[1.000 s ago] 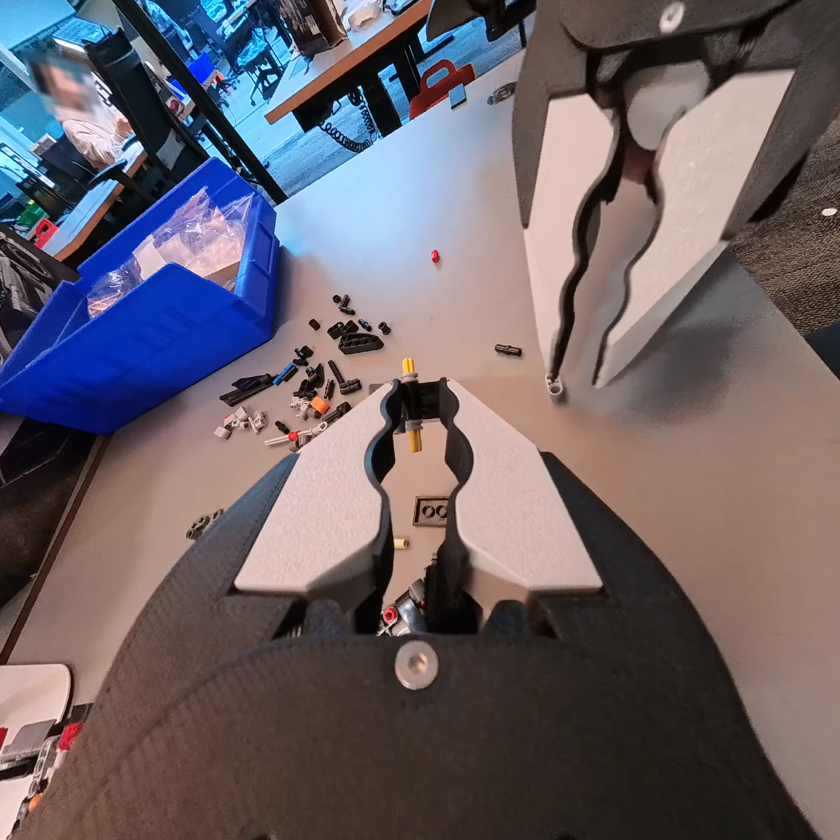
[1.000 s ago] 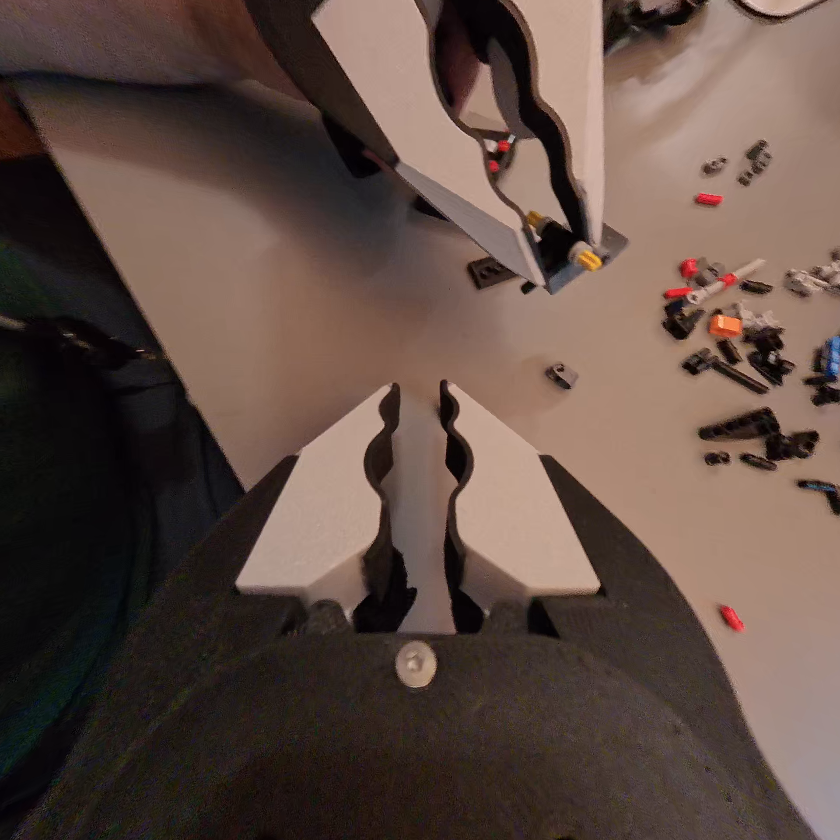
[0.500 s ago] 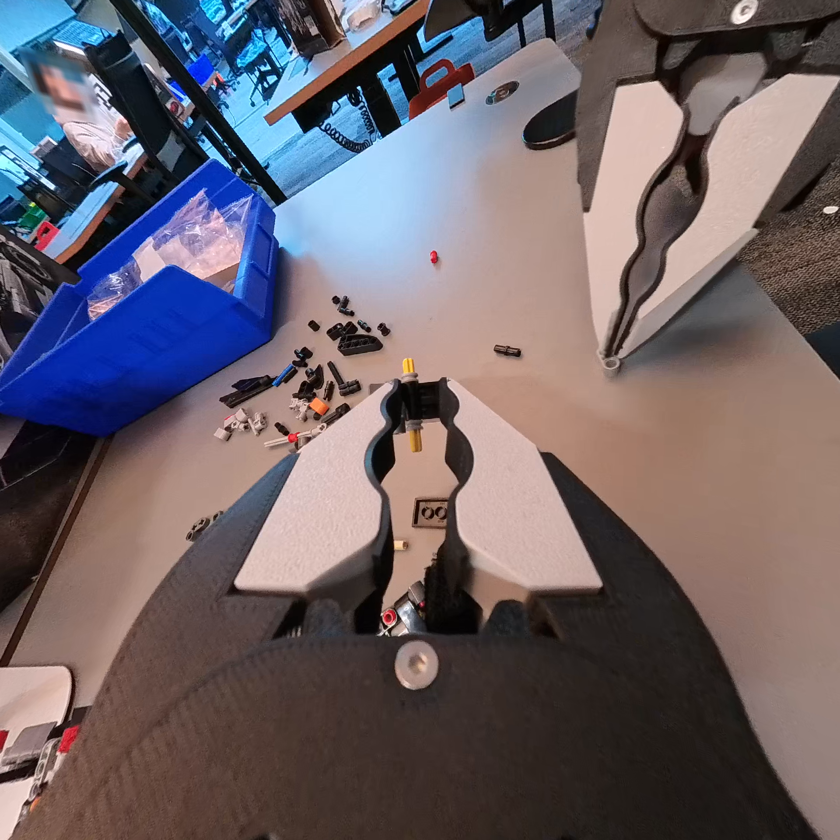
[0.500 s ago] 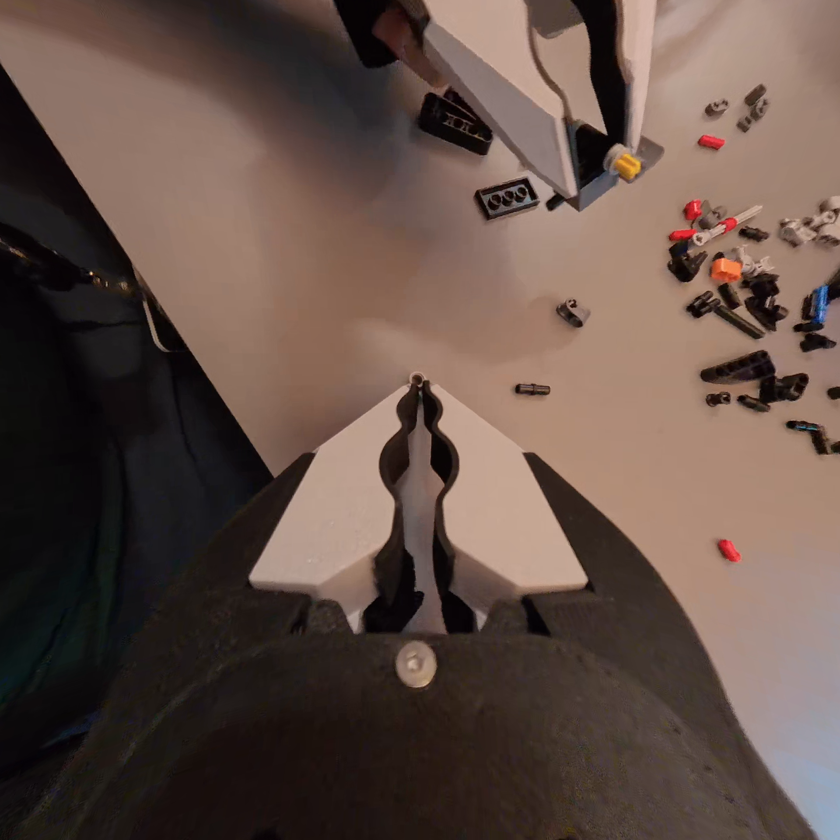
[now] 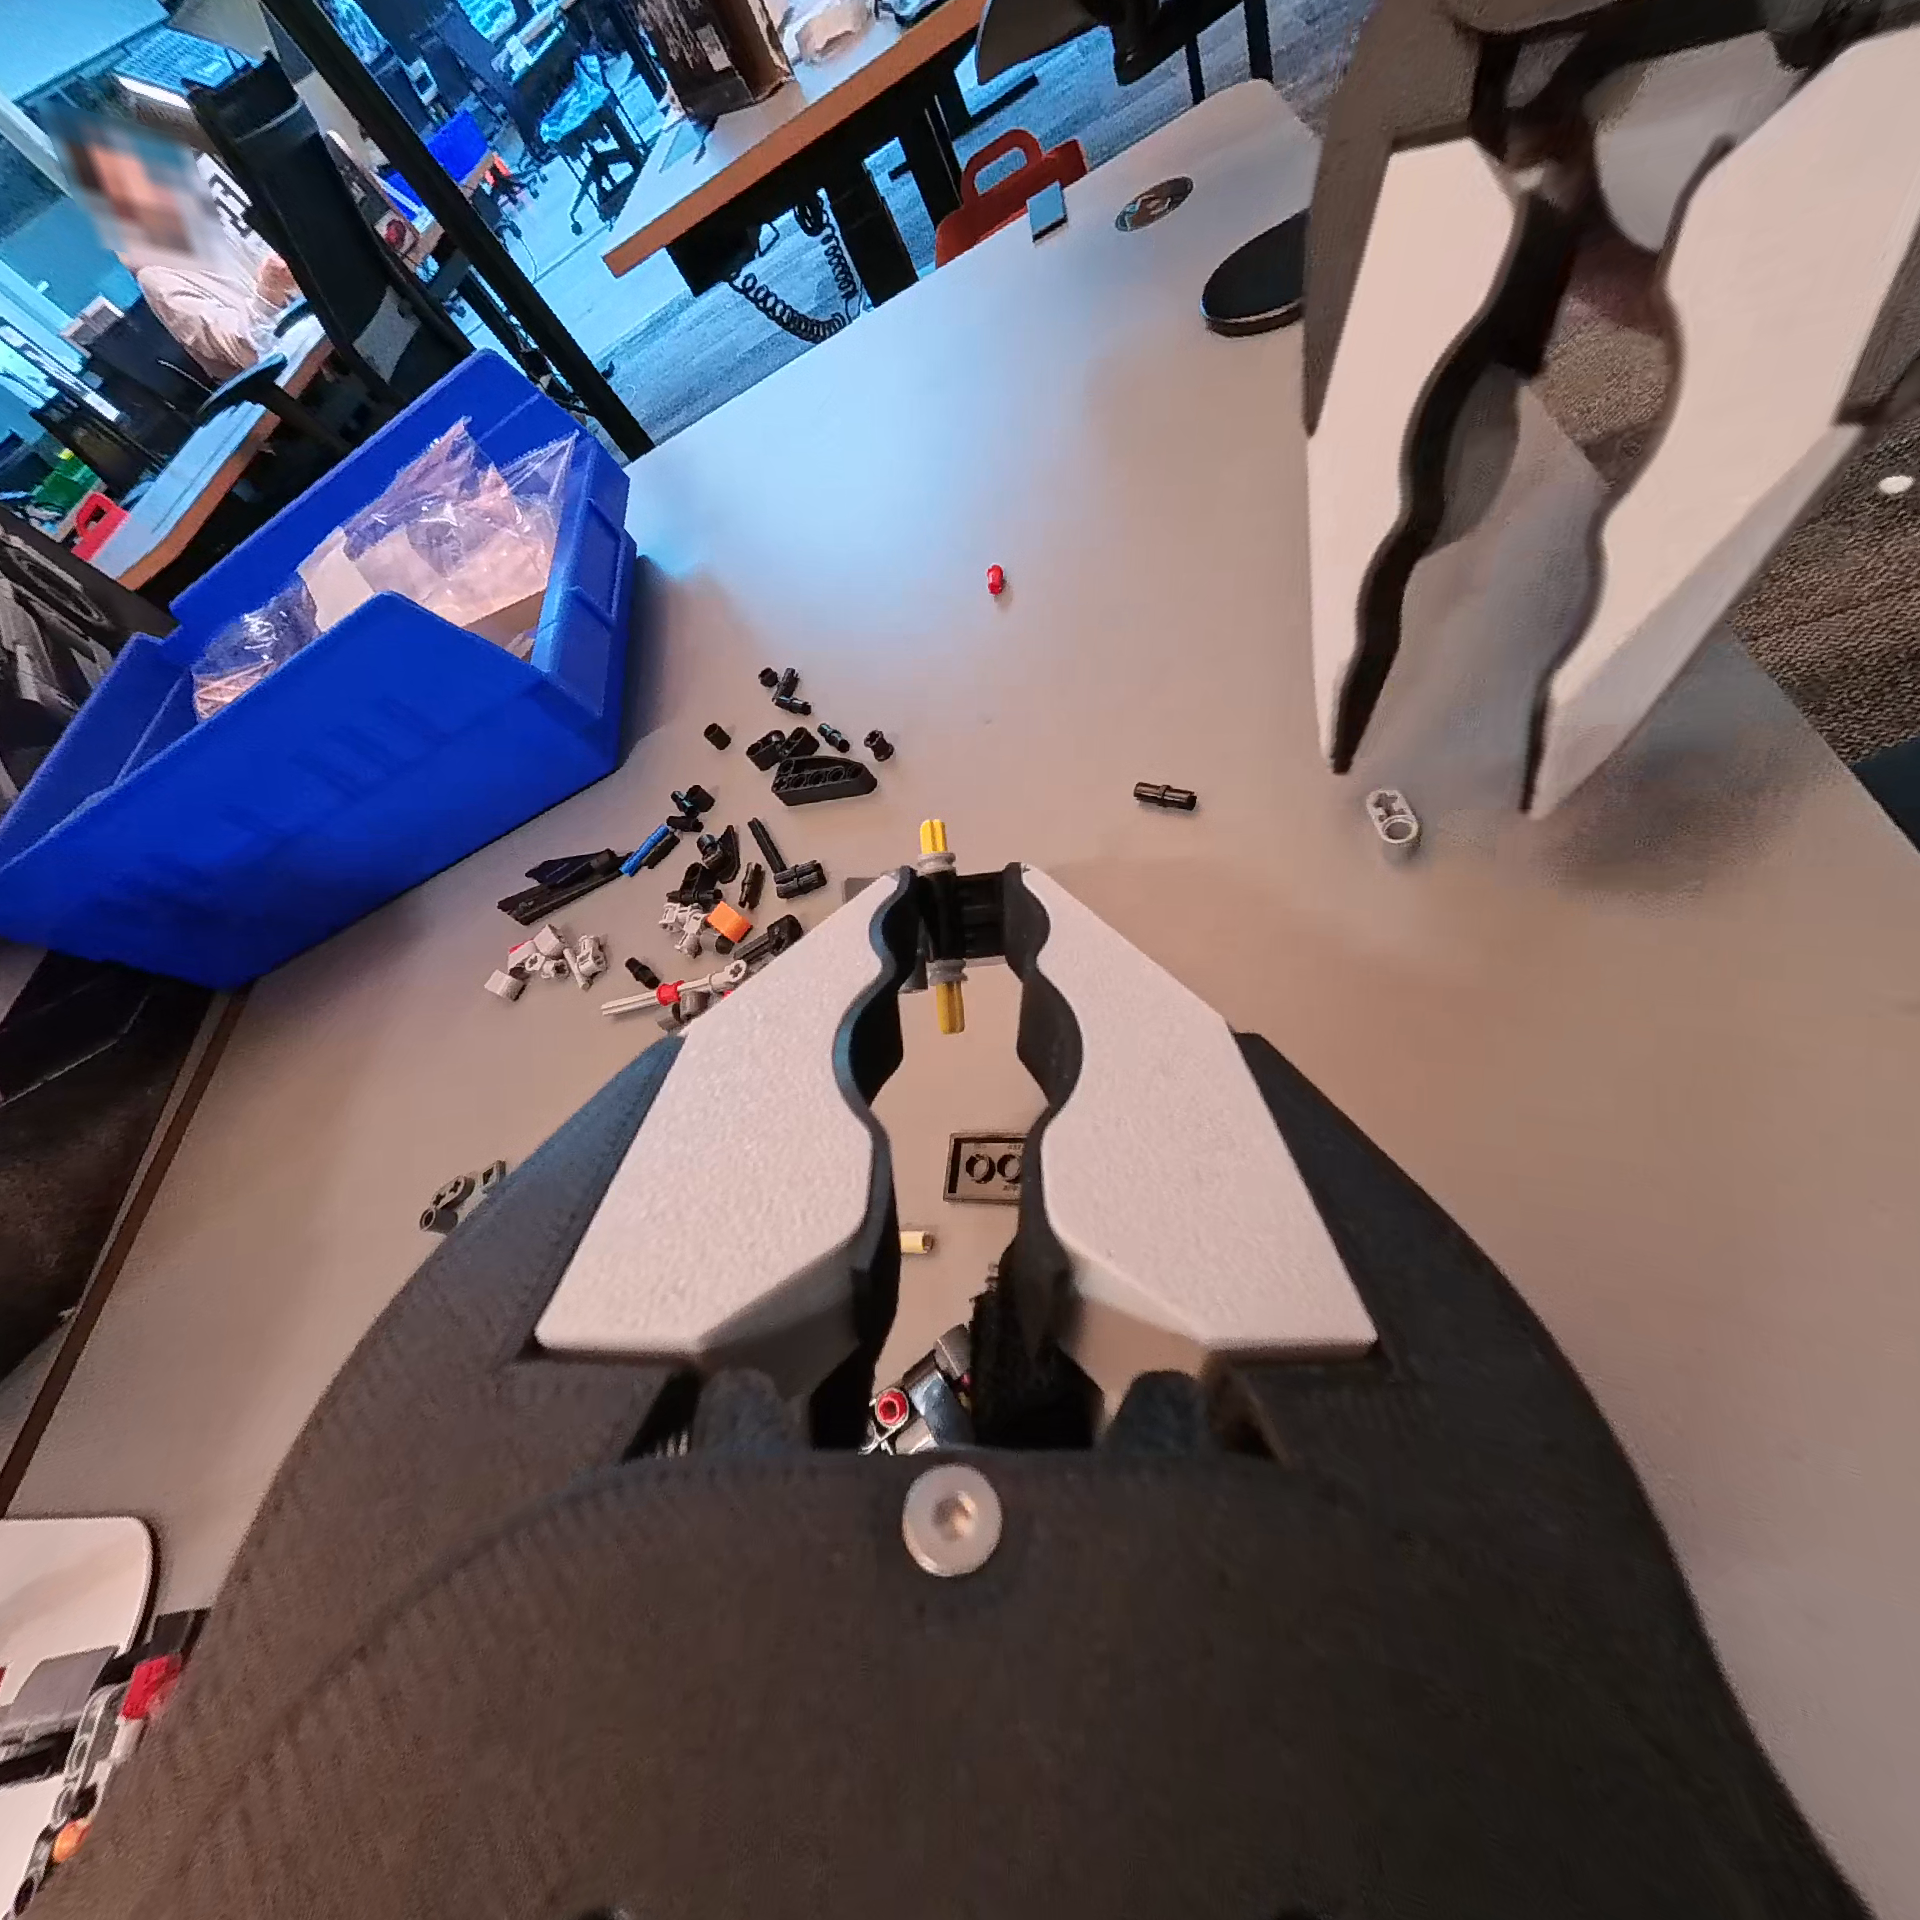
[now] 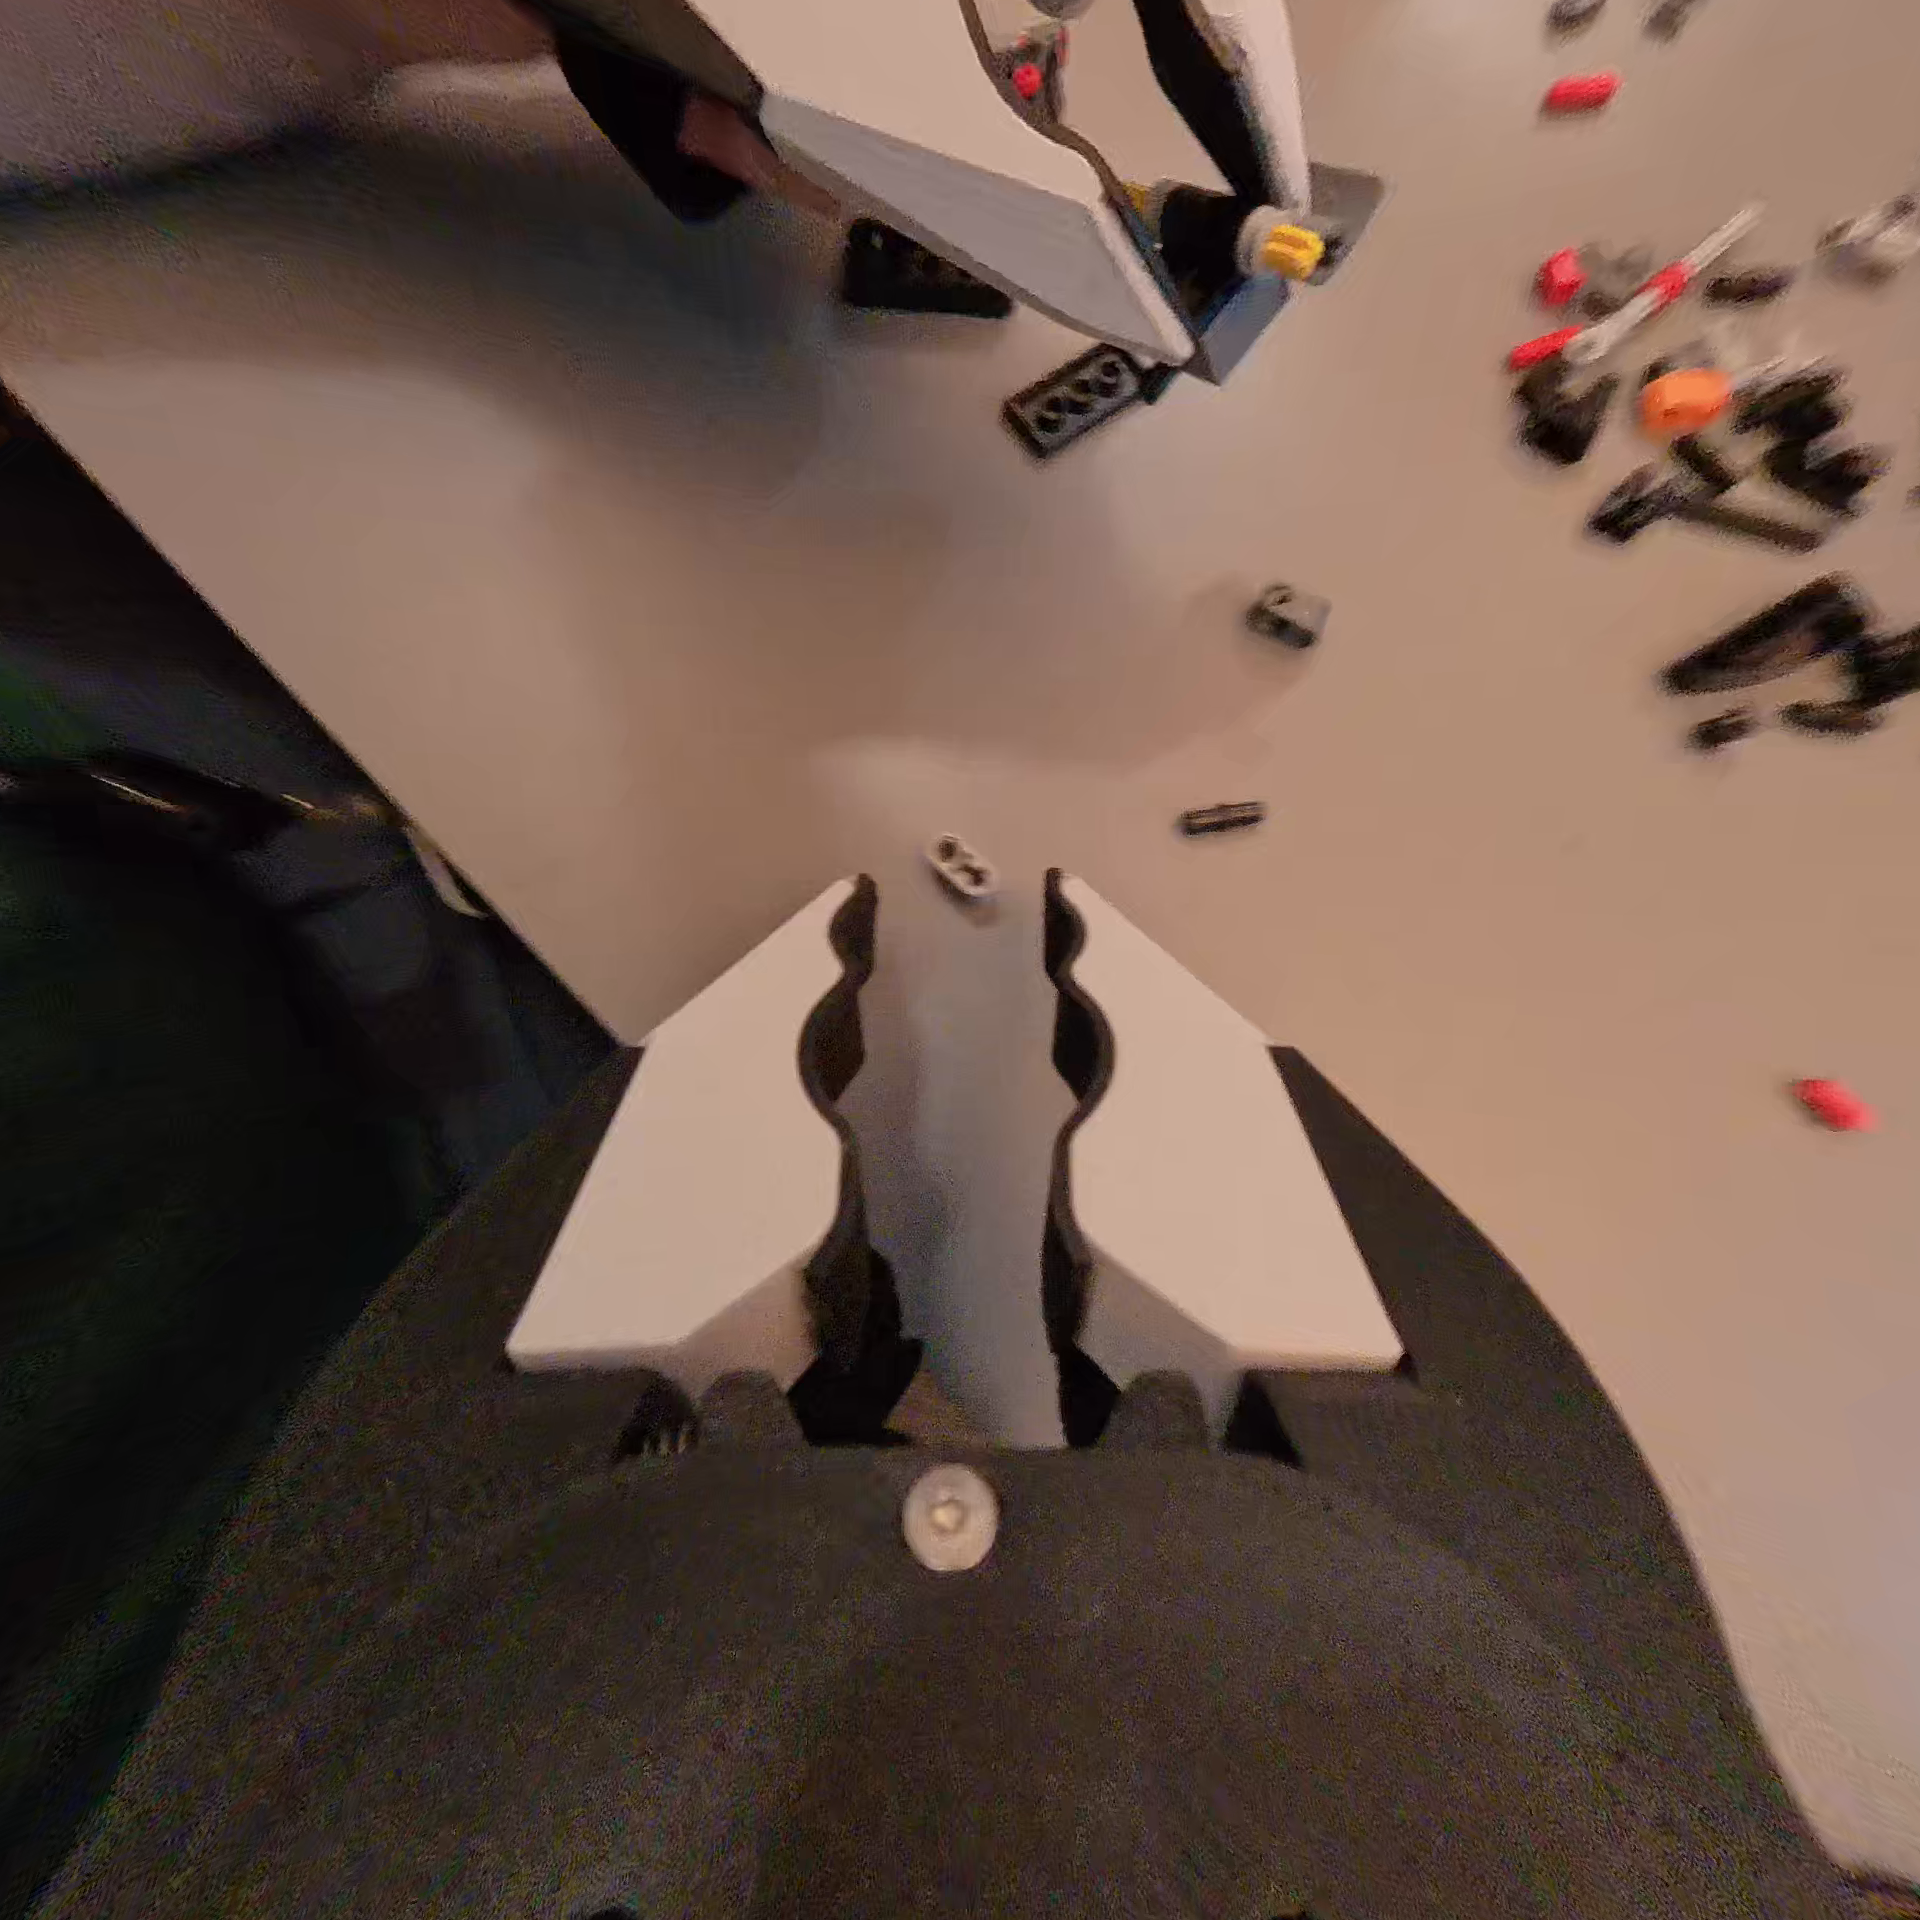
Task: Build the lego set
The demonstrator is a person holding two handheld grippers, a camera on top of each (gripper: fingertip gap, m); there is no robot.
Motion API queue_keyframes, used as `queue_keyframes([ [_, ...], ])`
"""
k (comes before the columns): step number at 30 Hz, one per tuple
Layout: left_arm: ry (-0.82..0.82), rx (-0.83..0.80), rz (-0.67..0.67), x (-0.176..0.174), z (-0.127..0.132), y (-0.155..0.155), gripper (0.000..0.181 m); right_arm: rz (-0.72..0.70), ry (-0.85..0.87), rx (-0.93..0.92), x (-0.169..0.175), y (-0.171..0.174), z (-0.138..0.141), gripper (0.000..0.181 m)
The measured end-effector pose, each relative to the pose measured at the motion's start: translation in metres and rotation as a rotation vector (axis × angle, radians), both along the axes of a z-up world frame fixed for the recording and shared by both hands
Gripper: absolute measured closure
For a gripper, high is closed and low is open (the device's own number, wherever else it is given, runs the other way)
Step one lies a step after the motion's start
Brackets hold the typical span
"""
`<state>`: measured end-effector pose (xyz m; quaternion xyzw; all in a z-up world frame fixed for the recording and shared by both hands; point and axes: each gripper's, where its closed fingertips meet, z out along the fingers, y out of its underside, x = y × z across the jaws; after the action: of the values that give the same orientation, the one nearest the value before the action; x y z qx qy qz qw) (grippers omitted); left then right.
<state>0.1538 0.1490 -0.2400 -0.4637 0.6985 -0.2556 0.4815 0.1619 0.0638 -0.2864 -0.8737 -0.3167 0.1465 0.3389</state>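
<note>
A: Assembly (image 5: 951, 914)?
B: Black block on a yellow axle, clamped at the tips of the left gripper (image 5: 956, 904), held above the table (image 5: 1299, 1091).
A: Right gripper (image 6: 958, 883)?
B: Jaws apart, nothing in them. Grey connector (image 6: 961, 865) lies on the table just ahead of the tips; in the left view it's at 4 o'clock from the black pin (image 5: 1164, 796).
A: Loose parts?
B: Pile (image 5: 717, 883) at 9 o'clock from the assembly, orange piece (image 5: 727, 922) in it. Dark plate (image 5: 987, 1169) under the left gripper. Red bit (image 5: 996, 579) at 12.
A: Further out?
B: Blue bin (image 5: 312, 748) with bags at 10 o'clock, touching the table edge.
</note>
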Motion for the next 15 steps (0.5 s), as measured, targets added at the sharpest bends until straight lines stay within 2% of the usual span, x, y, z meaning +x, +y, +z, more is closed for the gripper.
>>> queue_keyframes([
  [2, -0.003, -0.002, 0.000, 0.000, 0.001, 0.000, 0.167, -0.089, 0.075, -0.027, -0.006, 0.000, 0.003, 0.151],
  [6, -0.007, -0.009, 0.000, 0.000, 0.001, 0.000, 0.167, -0.202, 0.005, -0.031, -0.004, -0.003, -0.011, 0.153],
  [12, -0.007, 0.001, -0.005, 0.000, 0.003, -0.003, 0.167, -0.272, 0.025, -0.015, -0.005, 0.006, -0.011, 0.155],
  [15, -0.005, 0.003, -0.002, 0.000, 0.003, -0.002, 0.167, -0.276, -0.009, 0.015, -0.003, 0.011, -0.012, 0.167],
])
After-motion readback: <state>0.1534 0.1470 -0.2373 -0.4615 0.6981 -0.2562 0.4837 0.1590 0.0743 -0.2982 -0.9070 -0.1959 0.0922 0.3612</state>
